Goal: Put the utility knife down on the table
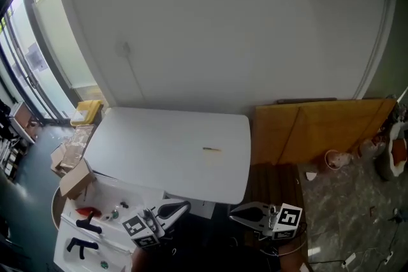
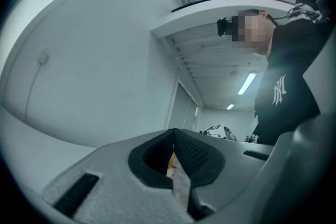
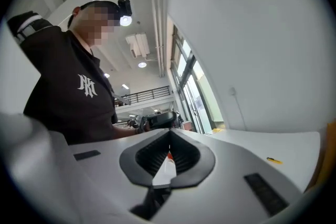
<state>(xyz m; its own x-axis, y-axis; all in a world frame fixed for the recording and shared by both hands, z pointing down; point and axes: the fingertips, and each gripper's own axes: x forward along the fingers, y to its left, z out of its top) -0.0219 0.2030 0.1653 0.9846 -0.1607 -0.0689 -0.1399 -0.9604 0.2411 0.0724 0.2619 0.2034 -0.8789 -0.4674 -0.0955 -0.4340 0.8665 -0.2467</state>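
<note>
On table (image 1: 146,143), utility knife (image 1: 212,150) well apart from left gripper (image 1: 182,207), right gripper (image 1: 237,213); jaws seemingly closed

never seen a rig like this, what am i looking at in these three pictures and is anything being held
There is no robot here: a person holds a two-jaw gripper in each hand. The head view comes from a camera on the person's head and looks down on a white table, with the left gripper and right gripper at its near edge. The other two pictures come from cameras riding on each gripper. A small utility knife lies on the table. Both grippers are shut and hold nothing.
</note>
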